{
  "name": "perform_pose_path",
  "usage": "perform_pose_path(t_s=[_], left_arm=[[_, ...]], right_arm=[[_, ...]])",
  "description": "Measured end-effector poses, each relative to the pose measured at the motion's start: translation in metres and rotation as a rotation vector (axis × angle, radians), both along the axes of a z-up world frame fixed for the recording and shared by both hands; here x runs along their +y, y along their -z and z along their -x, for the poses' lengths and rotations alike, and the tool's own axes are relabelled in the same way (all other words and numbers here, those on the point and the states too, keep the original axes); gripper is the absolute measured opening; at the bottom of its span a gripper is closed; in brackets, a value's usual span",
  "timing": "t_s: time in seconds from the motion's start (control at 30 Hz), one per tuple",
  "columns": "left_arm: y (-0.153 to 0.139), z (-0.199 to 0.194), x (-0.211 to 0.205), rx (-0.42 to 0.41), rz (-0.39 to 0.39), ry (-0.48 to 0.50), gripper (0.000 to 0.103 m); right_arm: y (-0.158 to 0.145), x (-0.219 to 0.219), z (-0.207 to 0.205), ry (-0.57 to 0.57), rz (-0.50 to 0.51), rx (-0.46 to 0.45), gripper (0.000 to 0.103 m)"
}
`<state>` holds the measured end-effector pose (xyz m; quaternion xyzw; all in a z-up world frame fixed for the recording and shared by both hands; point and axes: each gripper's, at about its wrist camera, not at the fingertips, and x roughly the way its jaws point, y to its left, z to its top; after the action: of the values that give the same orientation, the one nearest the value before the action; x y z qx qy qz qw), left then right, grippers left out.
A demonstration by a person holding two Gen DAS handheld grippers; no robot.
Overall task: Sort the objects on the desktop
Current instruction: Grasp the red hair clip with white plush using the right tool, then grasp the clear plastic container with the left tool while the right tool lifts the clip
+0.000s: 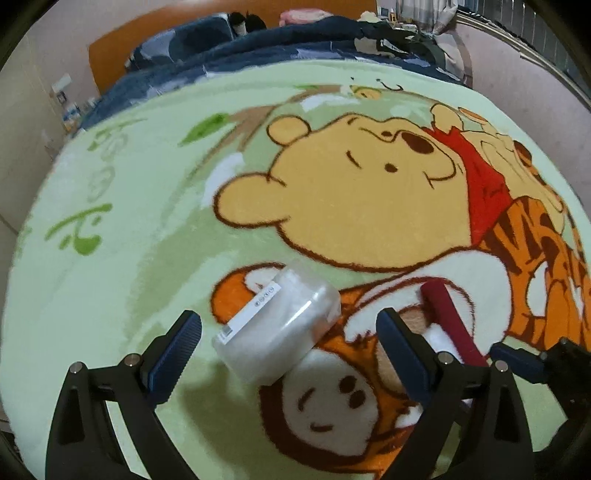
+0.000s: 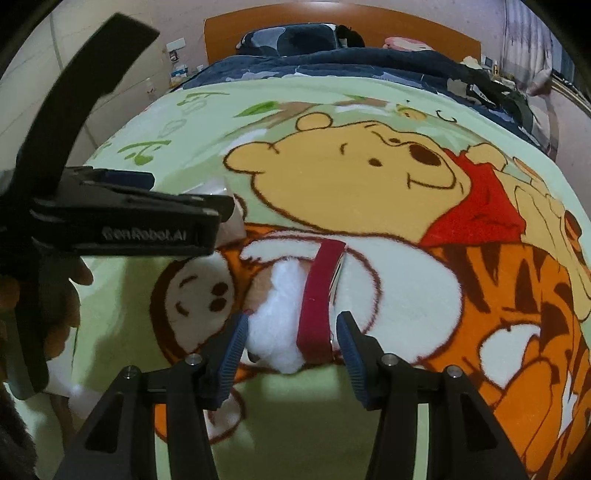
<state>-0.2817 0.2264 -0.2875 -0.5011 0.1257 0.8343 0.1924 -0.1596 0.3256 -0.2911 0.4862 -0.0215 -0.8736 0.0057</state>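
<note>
A translucent white plastic box (image 1: 279, 325) with a white label lies on the cartoon blanket (image 1: 147, 206). My left gripper (image 1: 286, 341) is open, its fingers on either side of the box, not touching it. A dark red flat case (image 2: 320, 297) lies on the blanket (image 2: 369, 184); it also shows in the left wrist view (image 1: 450, 321). My right gripper (image 2: 291, 332) is open, its fingers on either side of the case's near end. The left gripper's body (image 2: 122, 221) shows at the left of the right wrist view and hides most of the box.
The blanket covers a bed with a dark blue quilt (image 1: 229, 55) and an orange headboard (image 2: 332, 22) at the far end. Clothes and clutter (image 2: 491, 92) lie at the far right. Pink walls surround the bed.
</note>
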Motion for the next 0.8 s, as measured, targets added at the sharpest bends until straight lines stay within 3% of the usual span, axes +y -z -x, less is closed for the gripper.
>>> perform_pose_path(t_s=[0.1, 0.3, 0.4, 0.57, 0.6, 0.63, 0.73, 0.8], left_arm=[[0.01, 0.004, 0.0, -0.034, -0.003, -0.014, 0.097], [0.031, 0.012, -0.001, -0.101, -0.01, -0.041, 0.095], [0.042, 0.015, -0.001, -0.135, -0.014, -0.055, 0.078], [0.053, 0.016, -0.001, -0.171, -0.016, -0.074, 0.07], [0.051, 0.011, 0.0, -0.171, -0.021, -0.076, 0.063], [0.048, 0.006, 0.001, -0.173, -0.026, -0.078, 0.048], [0.043, -0.013, 0.001, -0.184, -0.047, -0.101, 0.045], [0.04, -0.025, -0.001, -0.192, -0.059, -0.123, 0.044]], right_arm=[[0.008, -0.004, 0.005, 0.012, -0.016, -0.018, 0.065], [0.025, -0.018, 0.021, -0.004, -0.059, -0.071, 0.066], [0.03, -0.016, 0.025, -0.01, -0.039, -0.074, 0.067], [0.031, 0.001, 0.018, 0.016, 0.029, -0.076, 0.066], [0.03, 0.004, 0.015, 0.022, 0.042, -0.074, 0.063], [0.029, 0.007, 0.011, 0.028, 0.056, -0.073, 0.058], [0.025, 0.015, -0.005, 0.025, 0.098, -0.069, 0.045], [0.021, 0.018, -0.014, 0.021, 0.109, -0.067, 0.044]])
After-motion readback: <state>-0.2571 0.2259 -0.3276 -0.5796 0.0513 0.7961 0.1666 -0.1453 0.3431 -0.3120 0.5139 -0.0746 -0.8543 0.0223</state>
